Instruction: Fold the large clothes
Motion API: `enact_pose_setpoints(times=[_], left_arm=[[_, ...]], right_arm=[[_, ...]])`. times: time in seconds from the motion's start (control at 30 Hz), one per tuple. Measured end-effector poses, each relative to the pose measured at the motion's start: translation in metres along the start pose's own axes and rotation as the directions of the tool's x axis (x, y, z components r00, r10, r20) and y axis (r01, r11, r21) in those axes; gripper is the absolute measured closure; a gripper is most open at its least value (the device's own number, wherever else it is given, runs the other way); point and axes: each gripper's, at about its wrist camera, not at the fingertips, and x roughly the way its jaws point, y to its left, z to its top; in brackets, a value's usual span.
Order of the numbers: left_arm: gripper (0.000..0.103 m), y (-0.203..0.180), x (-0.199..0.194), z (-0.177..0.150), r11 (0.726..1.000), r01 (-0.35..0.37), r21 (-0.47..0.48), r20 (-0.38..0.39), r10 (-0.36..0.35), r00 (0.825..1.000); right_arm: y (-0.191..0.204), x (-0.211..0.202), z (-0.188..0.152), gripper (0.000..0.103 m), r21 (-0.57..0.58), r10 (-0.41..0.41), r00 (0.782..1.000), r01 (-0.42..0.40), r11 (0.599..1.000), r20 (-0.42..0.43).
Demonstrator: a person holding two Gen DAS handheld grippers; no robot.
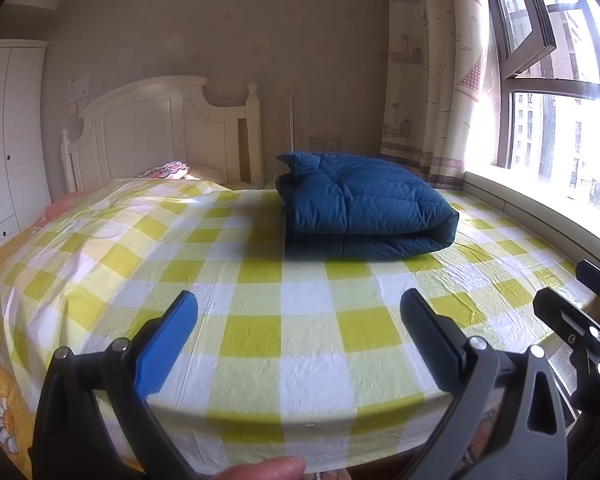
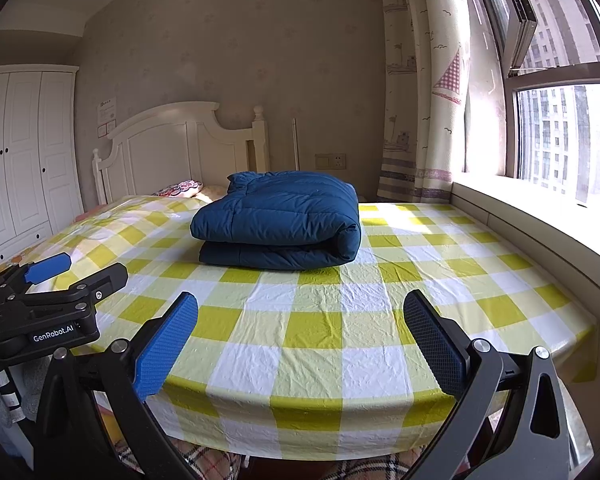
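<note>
Our left gripper [image 1: 299, 334] and right gripper [image 2: 300, 334] hold jaws apart, empty, well before the folded blue jacket [image 2: 278, 226] on the bed [image 2: 340, 344].

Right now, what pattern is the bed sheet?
Yellow-green and white checks on the sheet, clearest in the right wrist view.

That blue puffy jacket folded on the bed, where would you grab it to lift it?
Grip the blue jacket at its open layered edge, the left end, coming from the front. The right end is a thick rolled fold, likely too fat for the fingers; both layers together keep the fold.
</note>
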Motion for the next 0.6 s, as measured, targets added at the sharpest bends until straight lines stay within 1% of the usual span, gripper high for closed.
enact_pose_setpoints(times=[0.43,0.53,0.6], left_arm=[[0.002,0.004,0.002,-0.003,1.000,-0.016,0.005,0.012,0.016,1.000],[0.002,0.004,0.005,-0.003,1.000,-0.011,0.015,0.032,0.010,0.999],[0.002,0.003,0.013,-0.001,0.999,0.019,0.032,0.019,-0.019,1.000]], right_arm=[[0.006,0.006,-0.004,0.004,-0.014,-0.006,1.000,0.006,1.000,-0.013],[0.005,0.013,-0.005,0.004,-0.012,-0.008,1.000,0.008,1.000,-0.025],[0.002,0.020,-0.005,0.004,-0.007,-0.008,0.999,0.008,1.000,-0.041]])
